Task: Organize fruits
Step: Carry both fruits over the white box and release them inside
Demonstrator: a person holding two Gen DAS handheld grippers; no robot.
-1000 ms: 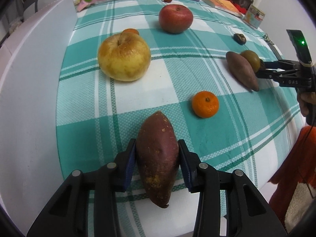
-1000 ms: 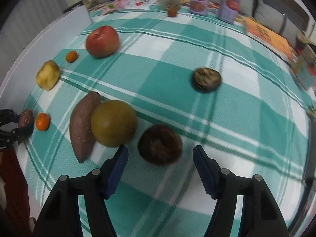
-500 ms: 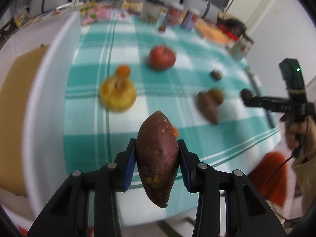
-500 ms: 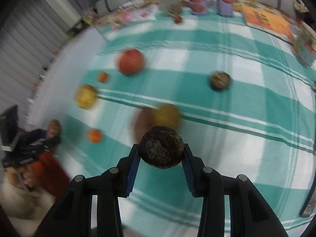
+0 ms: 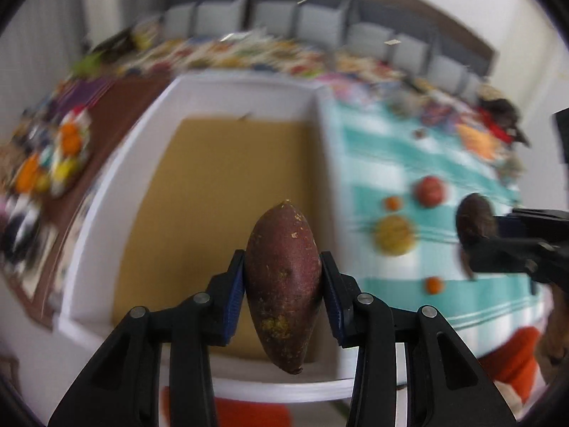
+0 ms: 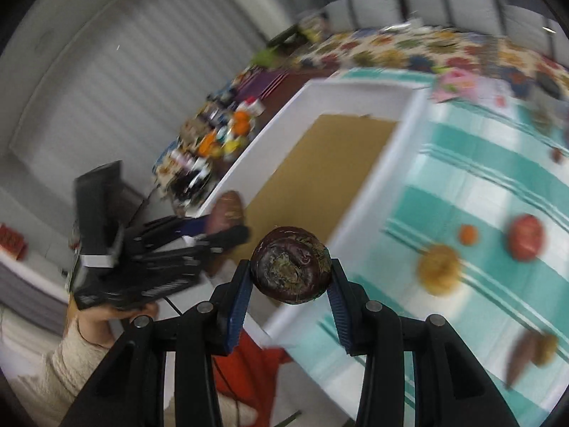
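Observation:
My left gripper is shut on a reddish-brown sweet potato and holds it in the air over the near end of a white box with a brown cardboard floor. My right gripper is shut on a dark round fruit, held above the box's near right wall. The dark fruit also shows at the right of the left wrist view. The left gripper with the sweet potato shows in the right wrist view.
On the teal checked cloth lie a red apple, a yellow apple, two small oranges, and a second sweet potato beside a brown round fruit. A cluttered table stands left of the box.
Both grippers have lifted their loads and swung left from the cloth towards the white box. The right gripper went from open around the dark fruit to shut on it.

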